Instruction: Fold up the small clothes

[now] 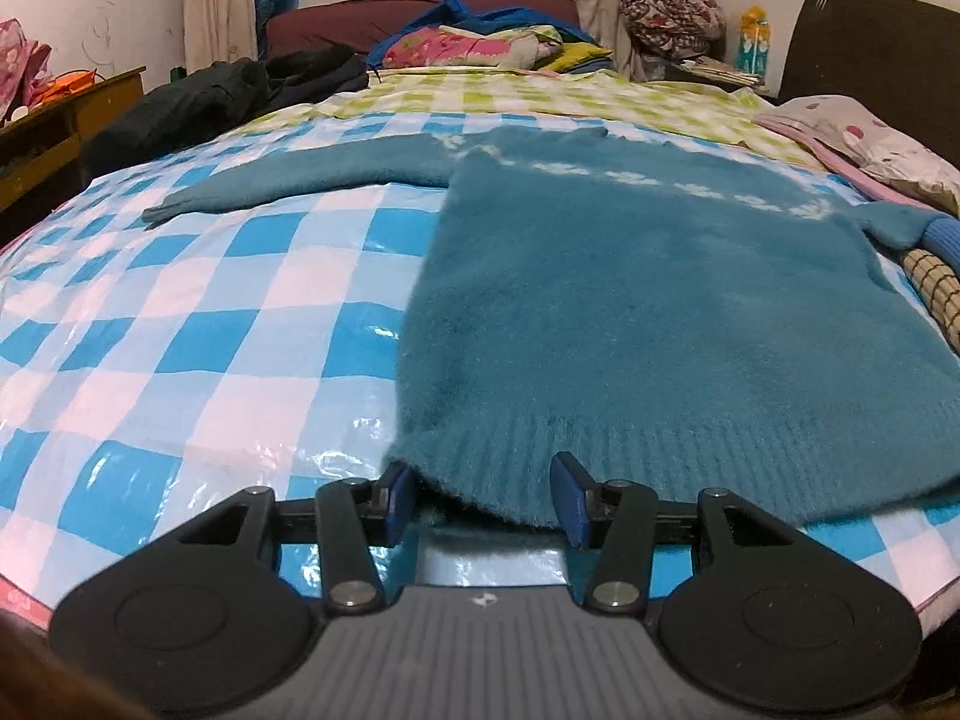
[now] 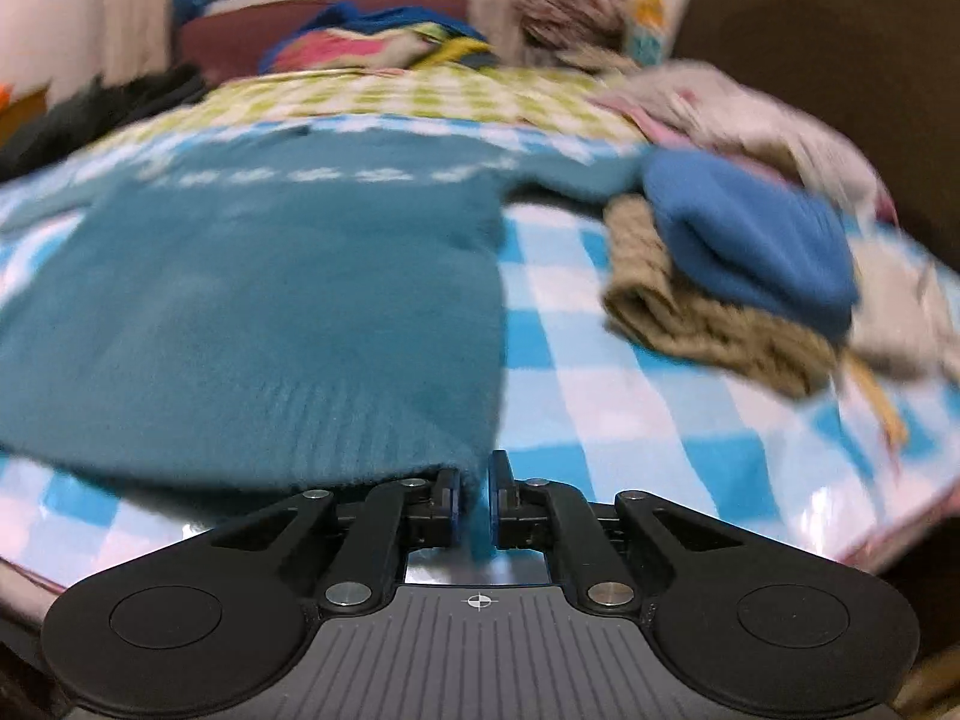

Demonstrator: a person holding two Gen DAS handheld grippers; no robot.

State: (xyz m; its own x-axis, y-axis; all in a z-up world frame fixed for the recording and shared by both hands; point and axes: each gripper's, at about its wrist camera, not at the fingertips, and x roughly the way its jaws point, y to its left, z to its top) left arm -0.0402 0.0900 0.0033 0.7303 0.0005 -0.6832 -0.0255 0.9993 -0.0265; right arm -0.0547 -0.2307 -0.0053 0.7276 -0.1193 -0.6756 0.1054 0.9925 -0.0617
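Sweater (image 1: 660,300), teal, fuzzy, lies flat on bed w/ blue-white check cover (image 1: 180,330). Hem faces both cameras; neckline w/ white pattern band toward 12 o'clock. One sleeve (image 1: 270,186) stretched out toward 10 o'clock in left wrist view; the other runs off toward 2 o'clock, tip hidden behind a stack of folded clothes (image 2: 738,276) at 2–3 o'clock in right wrist view.

Left tool (image 1: 486,498): jaws spread apart, straddling hem corner at 6 o'clock. Knit edge sits between the pads, but pads don't look pressed on it – released, not gripping yet.

Right tool (image 2: 474,501): jaws nearly together at the opposite hem corner, a thin strip of teal knit pinched between pads – clenched on sweater hem. View is motion-blurred, so how deep the bite goes: can't tell.

Step in hand, my read: taking hold of both bottom corners, prep for first fold. Sleeves not yet folded in; body unfolded. Early in task.

Next move needs: left tool to close on its corner w/ a real bite of ribbing, not just fluff. Then both corners lifted evenly and carried toward 12 o'clock, keeping hem taut so knit doesn't sag mid-span. Risk: fuzzy knit slipping from a shallow pinch; slick cover may let the body slide.
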